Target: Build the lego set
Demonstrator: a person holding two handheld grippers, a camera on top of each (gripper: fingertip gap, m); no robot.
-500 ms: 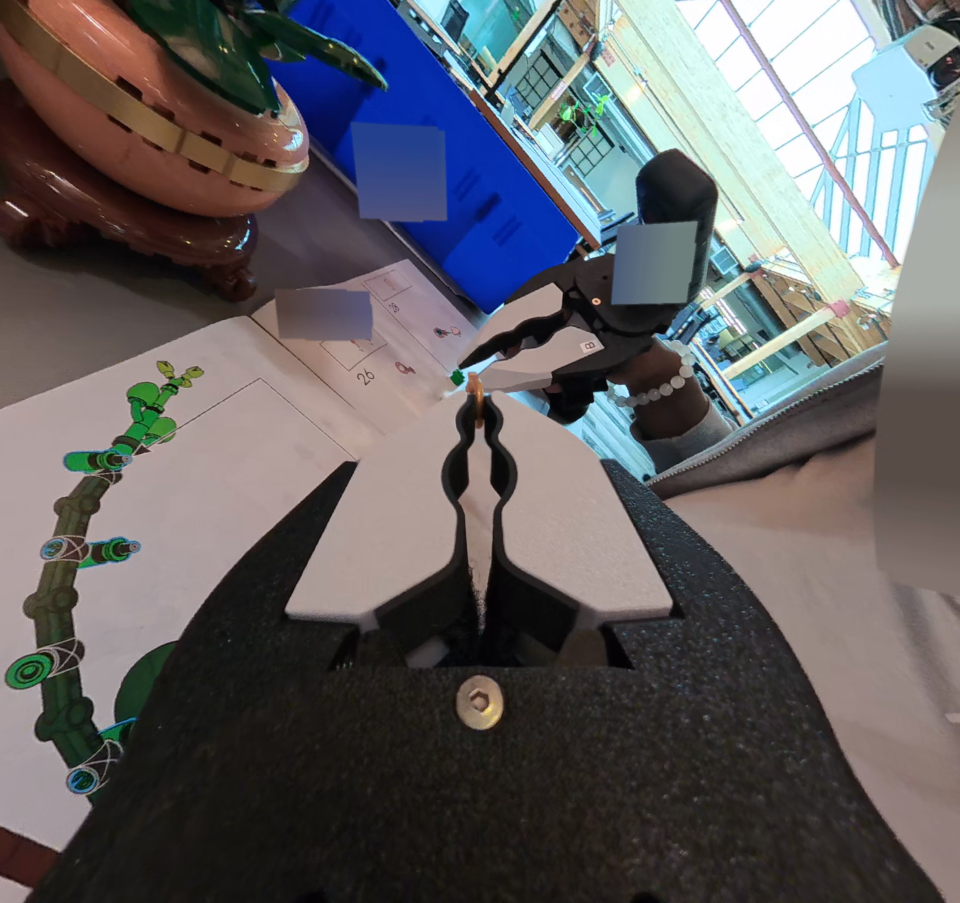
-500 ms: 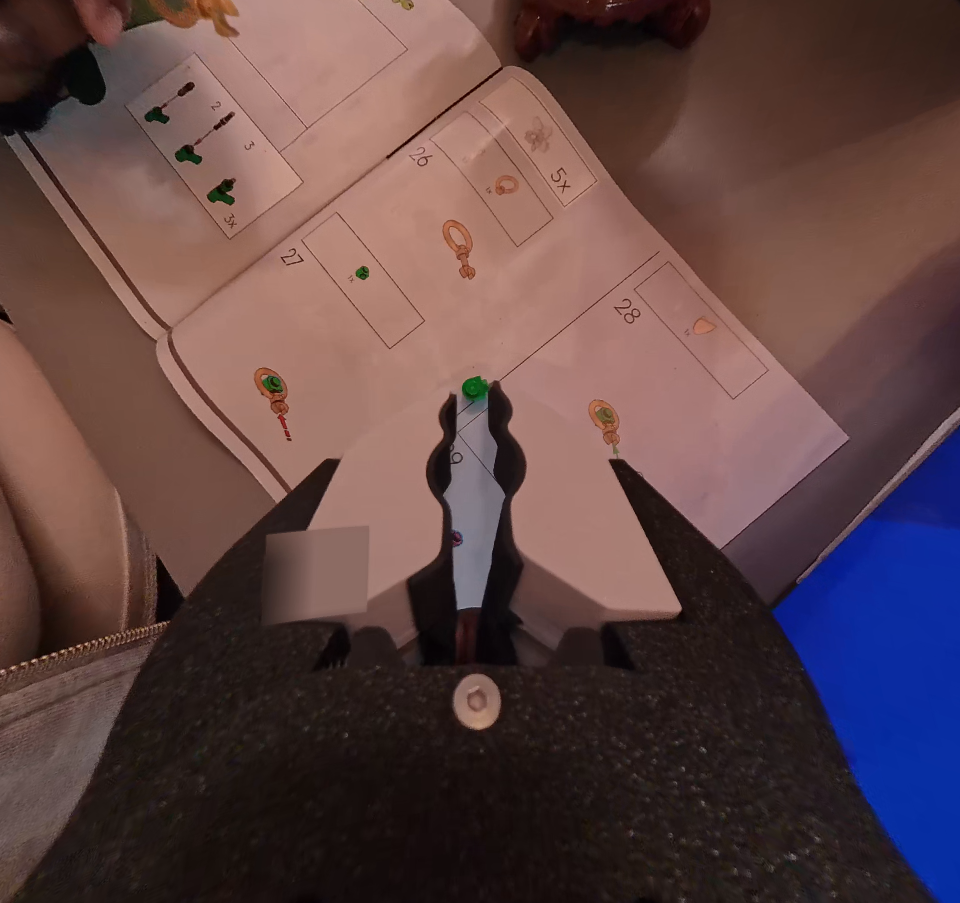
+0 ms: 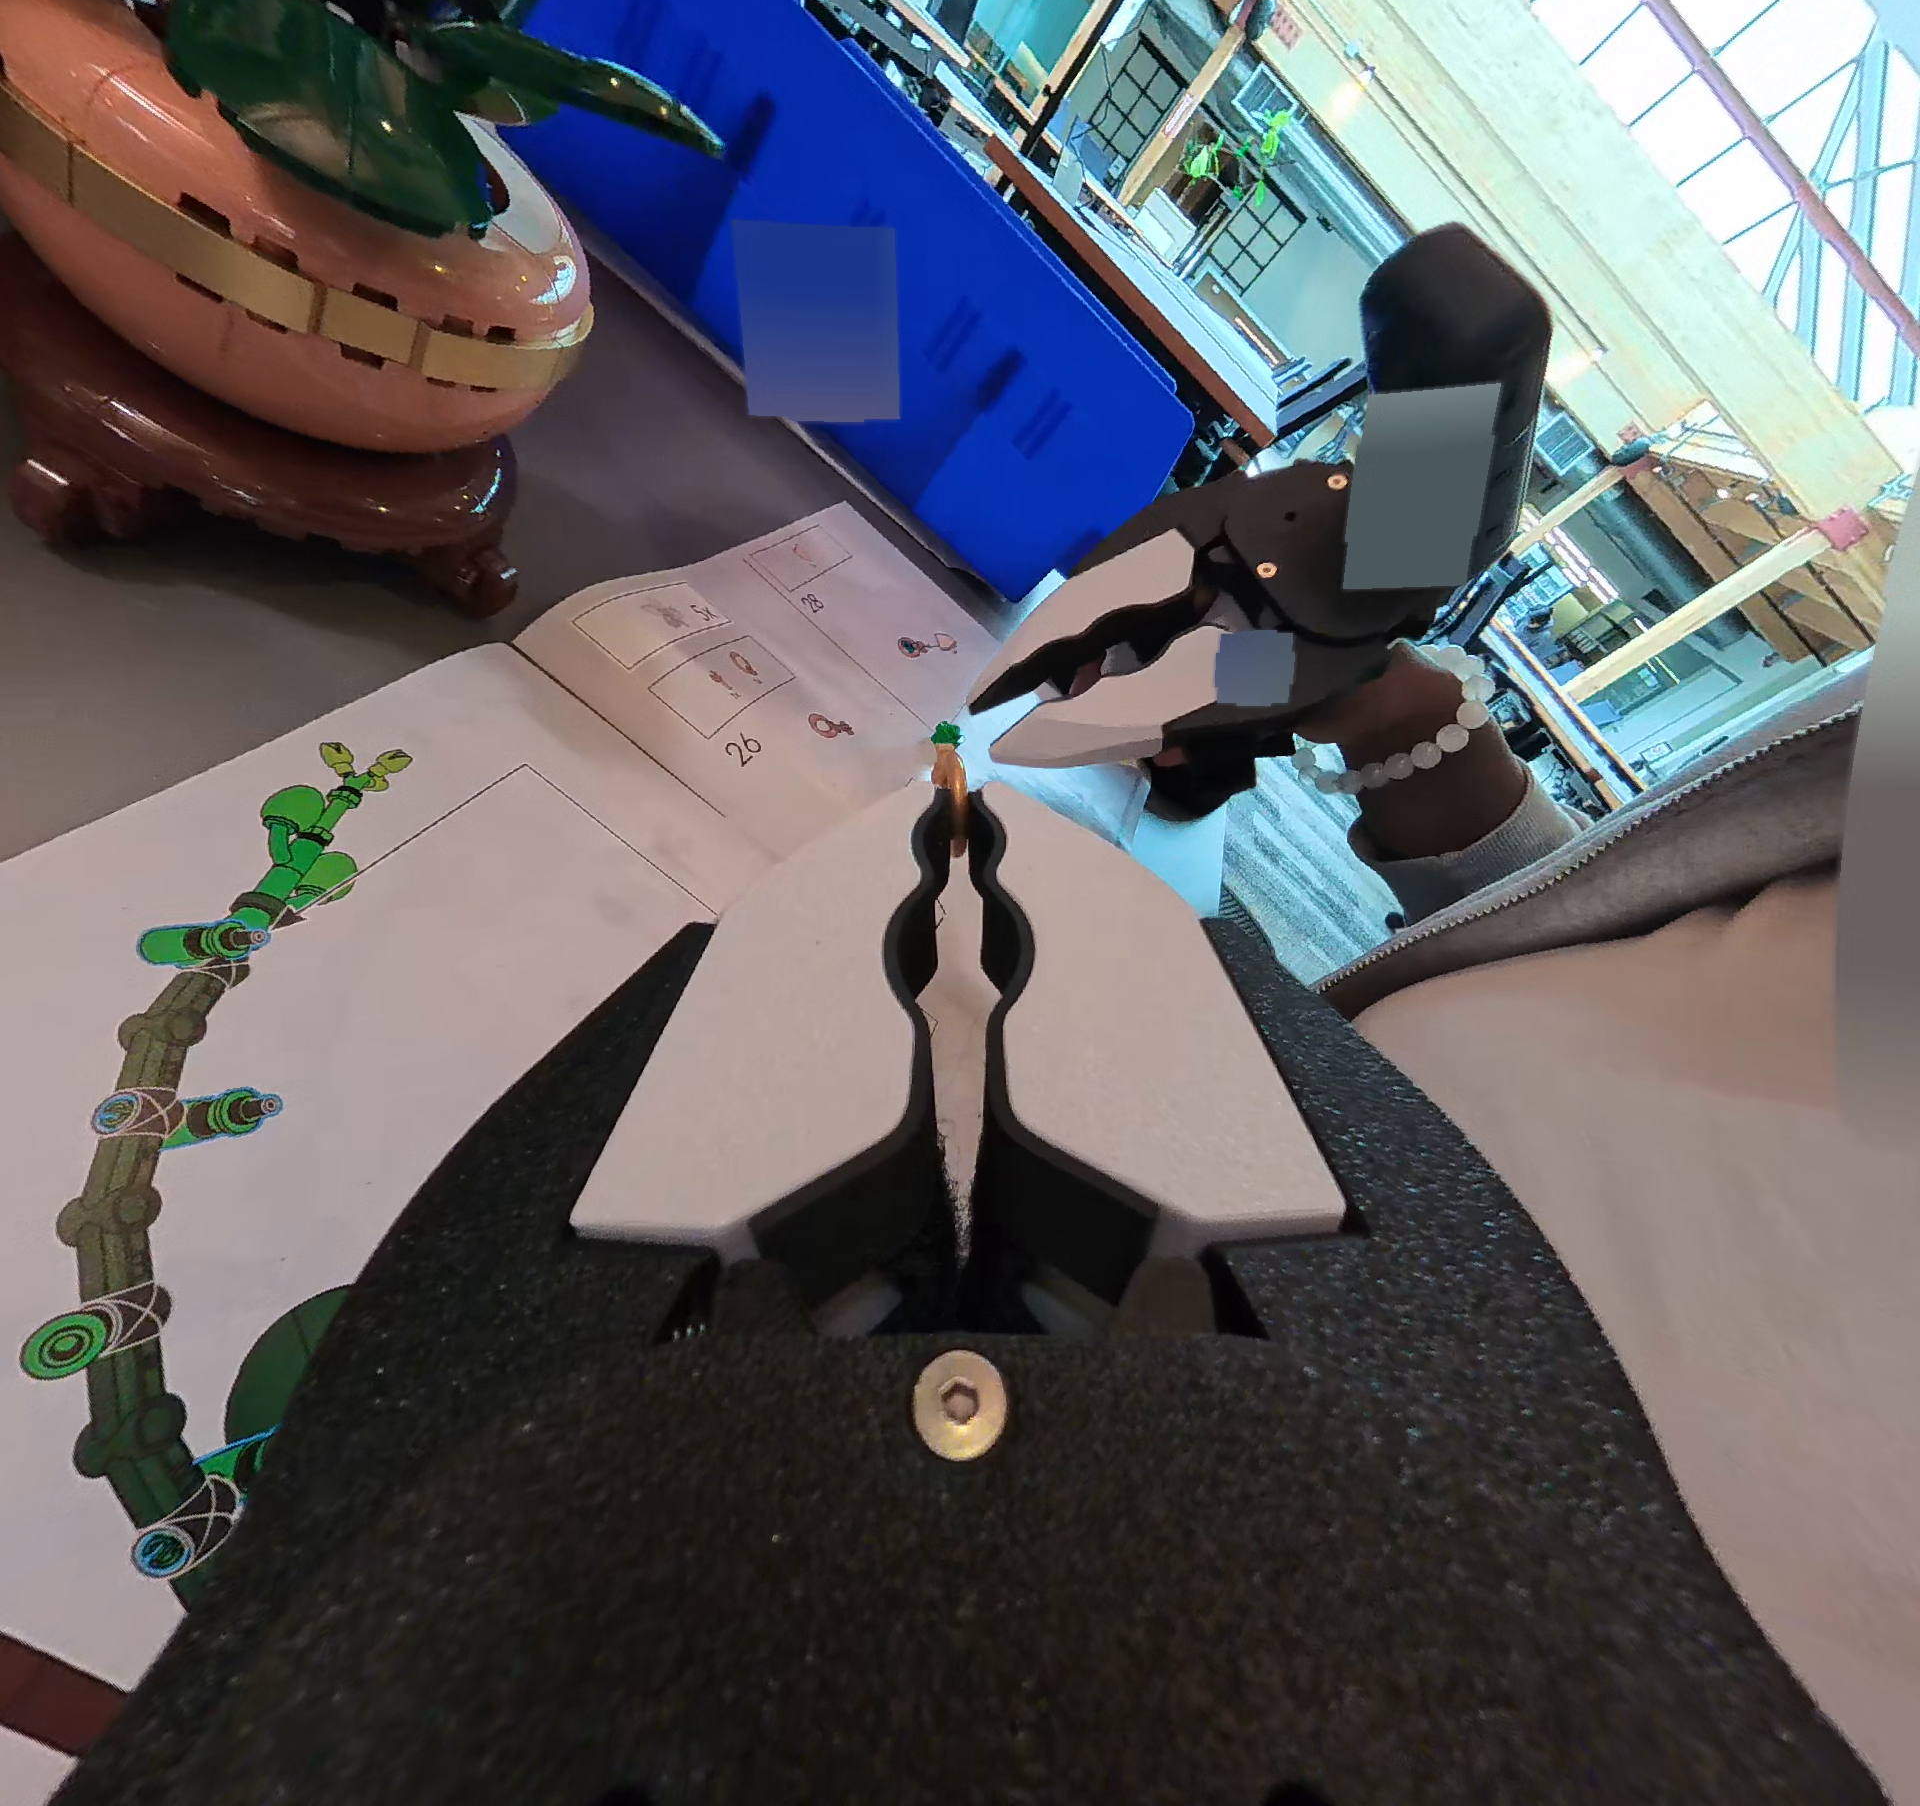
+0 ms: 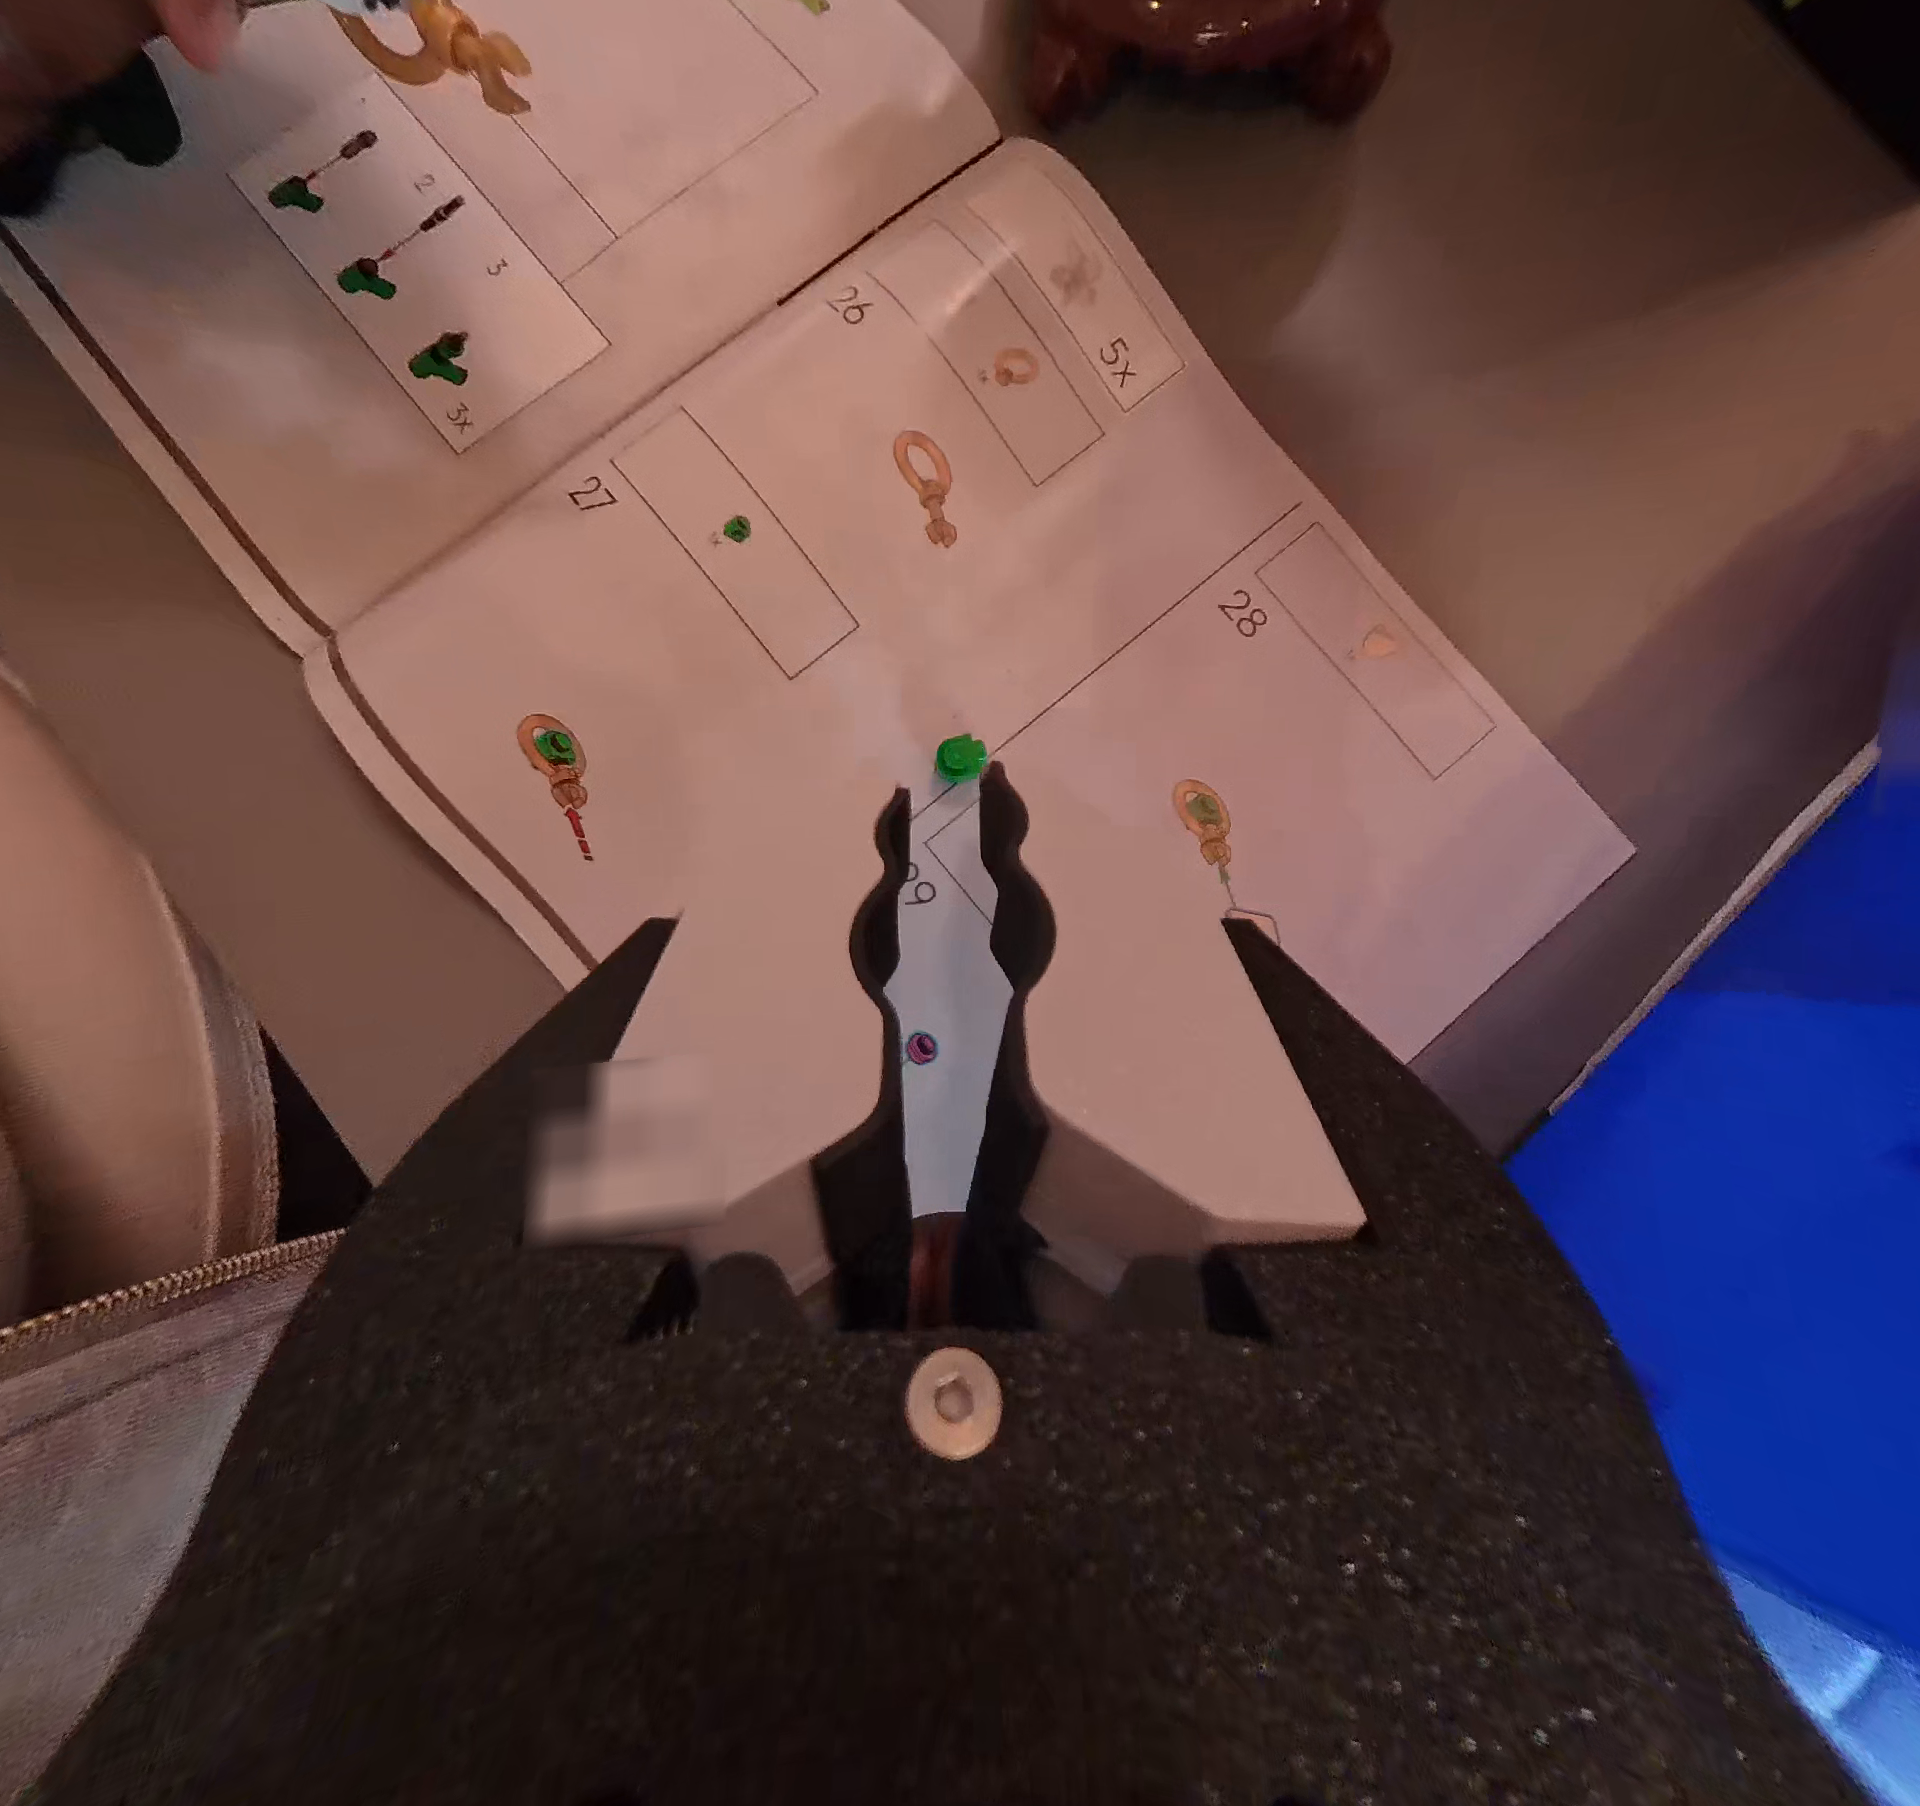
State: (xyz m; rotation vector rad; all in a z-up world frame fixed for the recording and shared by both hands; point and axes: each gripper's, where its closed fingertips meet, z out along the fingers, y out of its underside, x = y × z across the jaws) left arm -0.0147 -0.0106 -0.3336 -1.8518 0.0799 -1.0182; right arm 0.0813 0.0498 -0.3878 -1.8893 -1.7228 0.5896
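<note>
The step in hand looks like the one the open instruction booklet point(image 4: 1039, 613) draws on its right page: seating a small green stud inside a gold ring piece.

The left gripper point(image 3: 954, 821) pinches the gold ring piece point(image 3: 950, 800) edge-on at its very fingertips, held up above the booklet. In the right wrist view the same ring point(image 4: 400, 21) shows at the top left corner, its clip end pointing out over the left page.

The right gripper point(image 4: 943, 785) holds the green stud point(image 4: 958, 757) at its extreme tips, above the middle of the right page (the fingers are nearly together, and the grip looks shallow, with the stud sticking out past them).

From the left wrist view the stud point(image 3: 944, 735) sits just beside the ring's upper edge; I cannot tell whether they touch.

Next, I judge, the stud must be lined up square with the ring's opening and pressed in, gently, since so slight a hold could let it twist or drop.
</note>
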